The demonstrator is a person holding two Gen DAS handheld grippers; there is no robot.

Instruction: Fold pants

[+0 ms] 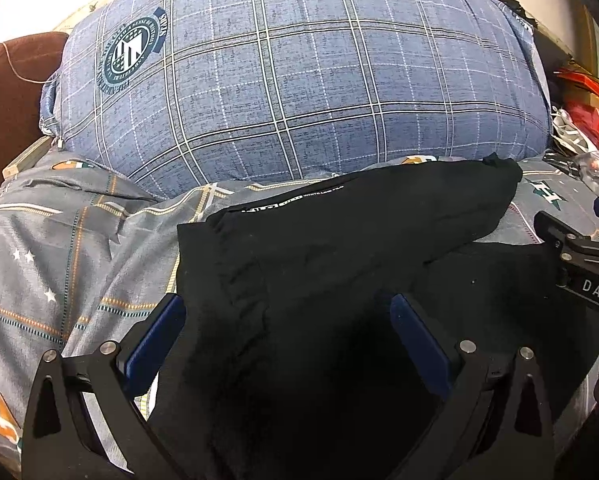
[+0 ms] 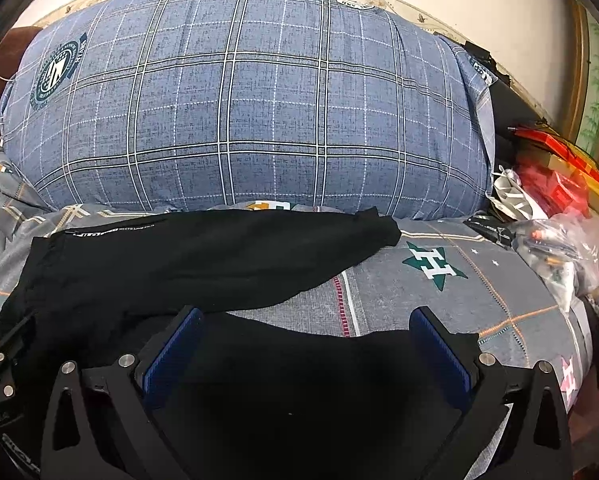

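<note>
Black pants (image 1: 339, 248) lie spread on the grey patterned bed sheet (image 1: 59, 248), one leg reaching toward the far right, white lettering near the waistband. My left gripper (image 1: 287, 312) stands open above the pants near their waist end, blue pads (image 1: 155, 340) wide apart, nothing held. In the right wrist view the pants (image 2: 203, 260) show both legs, the nearer leg under my right gripper (image 2: 307, 320). It is open too, its fingers (image 2: 439, 344) straddling the near leg's edge. The right gripper's body (image 1: 579, 256) shows at the left view's right edge.
A big blue plaid pillow (image 1: 291, 80) fills the back of the bed. Red boxes and clear plastic bags (image 2: 555, 208) pile up at the right side. A brown cushion (image 1: 7, 92) sits at the far left. Bare sheet (image 2: 439, 288) lies right of the pants.
</note>
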